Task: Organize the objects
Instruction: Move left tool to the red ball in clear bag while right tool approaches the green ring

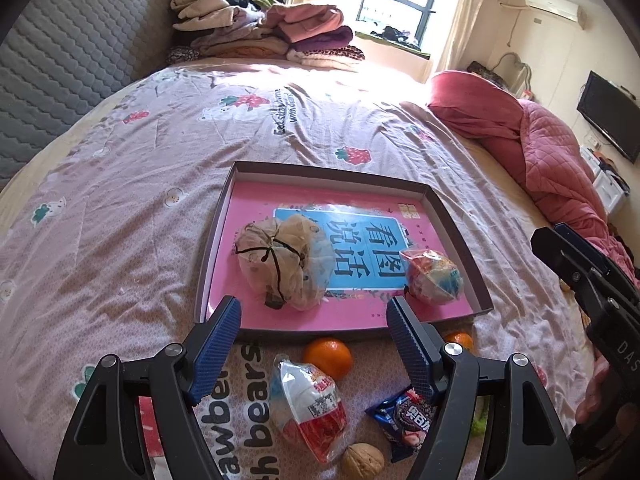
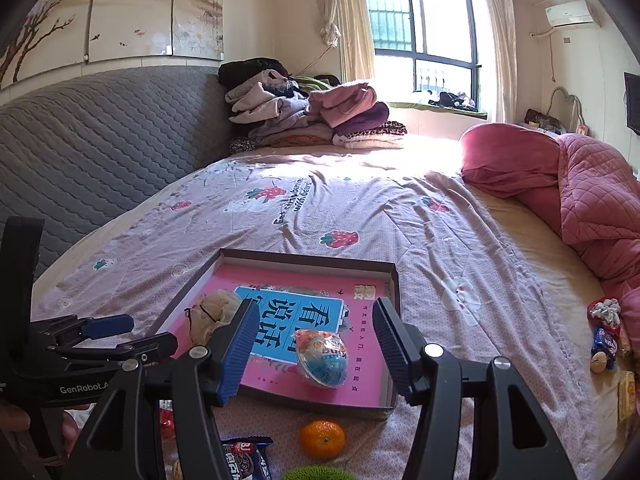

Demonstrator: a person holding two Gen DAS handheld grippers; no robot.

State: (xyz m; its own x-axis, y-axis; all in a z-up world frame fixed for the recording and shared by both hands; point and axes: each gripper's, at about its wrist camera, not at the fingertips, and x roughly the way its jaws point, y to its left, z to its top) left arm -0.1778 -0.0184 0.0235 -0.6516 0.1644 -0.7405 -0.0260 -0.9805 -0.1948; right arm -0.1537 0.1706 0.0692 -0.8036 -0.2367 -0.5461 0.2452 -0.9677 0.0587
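Tray (image 1: 460, 216), on bed: holds mesh bundle (image 1: 280, 260), wrapped egg toy (image 1: 434, 274). Before tray's near rim: orange (image 1: 328, 357), snack packet (image 1: 308, 408) lying lengthwise toward it, probably a walnut (image 1: 363, 460). Left tongs (image 1: 314, 320) wide, empty, directly above these, nearer. Right tongs (image 2: 316, 344) wide, empty

Matt cardboard tray (image 1: 460, 216), crinkly glossy plastic wrappers (image 1: 308, 404), prob. cotton bedsheet (image 1: 120, 208), rough walnut (image 1: 363, 461)
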